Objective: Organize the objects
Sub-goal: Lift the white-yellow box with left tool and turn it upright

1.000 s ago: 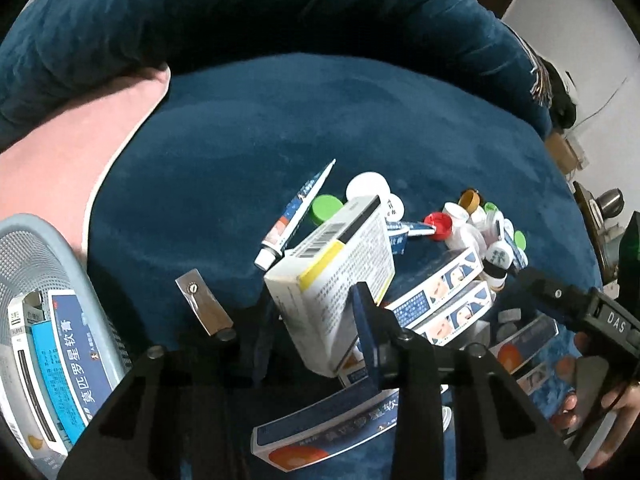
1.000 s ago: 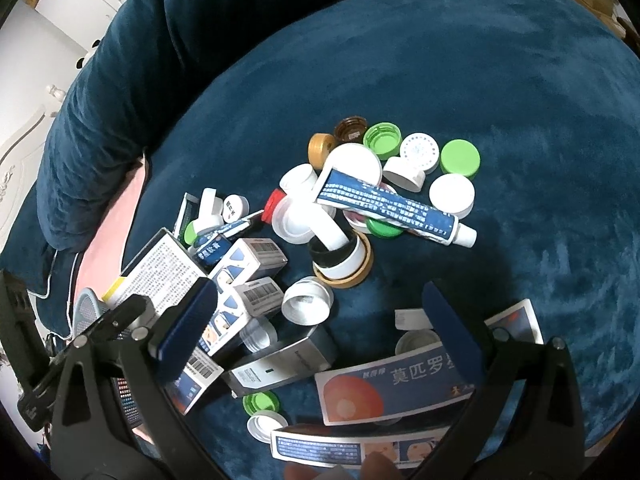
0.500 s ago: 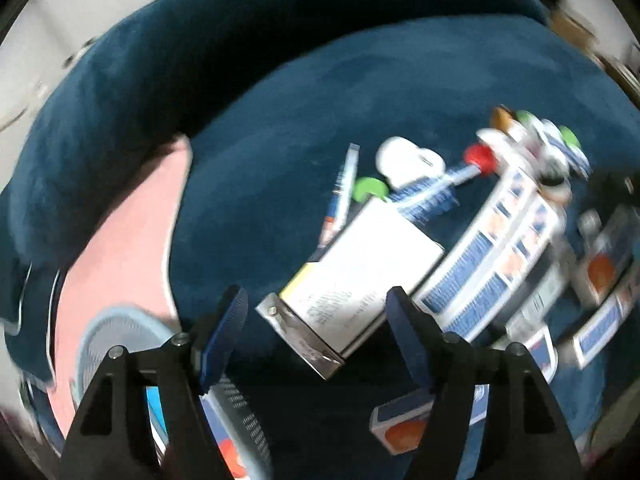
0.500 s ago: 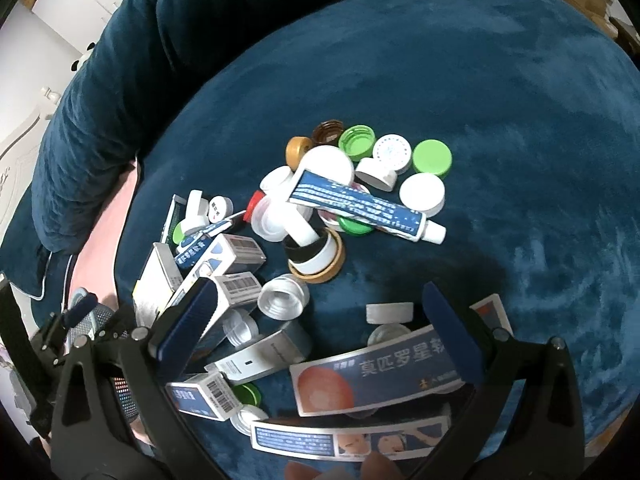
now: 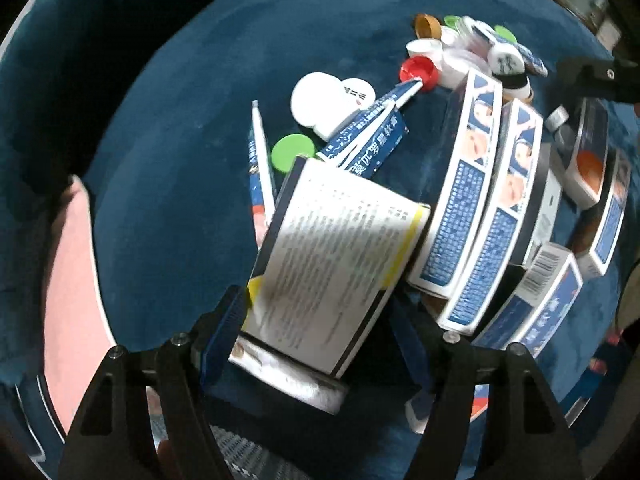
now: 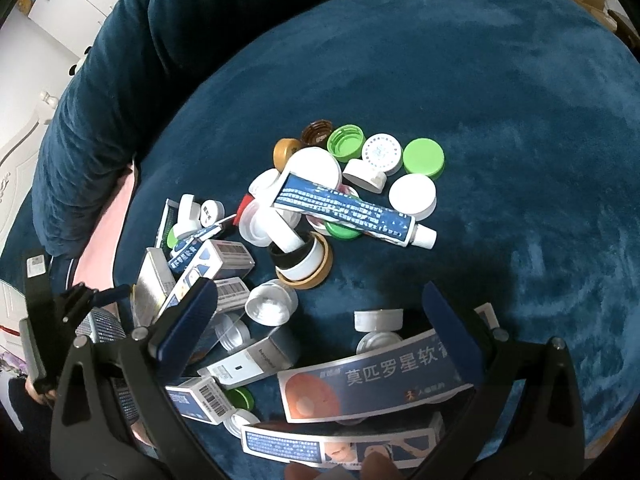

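Observation:
A white medicine box [image 5: 332,248] with yellow stripes and a silvery end flap lies tilted between the fingers of my left gripper [image 5: 316,308]. The jaws stand open and the pads are not clamped on it. From the right wrist view the same box [image 6: 154,280] leans at the left of the pile, beside the left gripper [image 6: 100,296]. My right gripper [image 6: 316,308] is open wide above a long blue box with an orange disc [image 6: 372,380], holding nothing.
Everything rests on a dark blue plush cushion [image 6: 500,120]. Blue-and-white face-print boxes [image 5: 472,184], an ointment tube [image 6: 348,210] and several bottle caps [image 6: 360,152] form the pile. A mesh basket [image 5: 248,456] sits under the left gripper, pink cloth [image 5: 76,280] at left. Fingertips [image 6: 372,464] show at the bottom.
The left gripper rolled, dipped toward the pile and opened its jaws, so the white box is no longer pinched. The right gripper stayed nearly still and open.

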The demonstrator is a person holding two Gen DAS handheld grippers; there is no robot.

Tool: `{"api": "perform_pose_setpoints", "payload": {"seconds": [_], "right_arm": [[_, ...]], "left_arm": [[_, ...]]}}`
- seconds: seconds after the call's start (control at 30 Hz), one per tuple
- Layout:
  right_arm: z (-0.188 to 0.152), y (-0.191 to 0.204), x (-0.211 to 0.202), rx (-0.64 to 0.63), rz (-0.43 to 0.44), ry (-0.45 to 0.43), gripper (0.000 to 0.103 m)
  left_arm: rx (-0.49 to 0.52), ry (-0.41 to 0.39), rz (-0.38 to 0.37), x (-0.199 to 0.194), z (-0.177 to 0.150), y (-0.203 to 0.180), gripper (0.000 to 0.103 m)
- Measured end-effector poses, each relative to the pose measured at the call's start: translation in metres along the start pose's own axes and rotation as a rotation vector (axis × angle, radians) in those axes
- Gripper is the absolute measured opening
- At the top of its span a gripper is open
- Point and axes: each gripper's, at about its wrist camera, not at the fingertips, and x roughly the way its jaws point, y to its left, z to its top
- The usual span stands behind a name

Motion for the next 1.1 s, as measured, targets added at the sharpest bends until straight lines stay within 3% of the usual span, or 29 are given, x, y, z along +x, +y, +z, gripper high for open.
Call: {"api": "perform_pose_setpoints", "payload": {"seconds": [0.13, 0.17, 0.2, 0.27, 0.3, 0.4, 0.53, 0.6, 0.73, 0.77, 0.93, 1.1], "right_arm": [[-0.001, -0.003, 0.004, -0.002, -0.012, 0.009, 0.103], [-0.001, -0.004, 0.004, -0.002, -0.016, 0.009, 0.103], [-0.001, -0.004, 0.005, -0.003, -0.017, 0.009, 0.103], [0.000, -0.005, 0.005, -0.002, -0.020, 0.007, 0.103], [0.001, -0.005, 0.005, 0.000, -0.021, 0.006, 0.103], [0.000, -0.004, 0.004, 0.006, -0.024, 0.003, 0.103], [-0.003, 0.004, 0.003, -0.012, -0.018, 0.001, 0.103], [-0.005, 0.006, 0.002, -0.020, -0.014, -0.001, 0.103], [-0.005, 0.008, 0.000, -0.029, -0.009, -0.003, 0.103], [-0.004, 0.007, 0.001, -0.027, -0.009, -0.002, 0.103], [0.000, 0.005, 0.004, -0.018, -0.013, 0.001, 0.103], [0.001, 0.001, 0.005, -0.014, -0.010, 0.007, 0.103]], "left_arm": [[-0.019, -0.026, -0.001, 0.007, 0.004, 0.006, 0.074], [-0.048, -0.042, -0.019, 0.006, 0.002, 0.010, 0.067], [-0.068, -0.057, -0.018, 0.002, 0.001, 0.014, 0.049], [-0.099, -0.087, -0.011, -0.006, -0.002, 0.020, 0.026], [-0.125, -0.105, -0.031, -0.010, -0.003, 0.024, 0.026], [-0.194, -0.137, -0.102, -0.021, -0.009, 0.036, 0.026], [-0.193, -0.116, -0.077, -0.025, -0.016, 0.035, 0.030], [-0.182, -0.125, -0.133, -0.030, -0.019, 0.030, 0.066], [-0.154, -0.188, -0.315, -0.049, -0.023, 0.021, 0.072], [-0.145, -0.196, -0.328, -0.052, -0.023, 0.018, 0.072], [-0.163, -0.181, -0.197, -0.053, -0.020, 0.016, 0.072], [-0.130, -0.125, -0.181, -0.035, -0.016, 0.016, 0.072]]}}
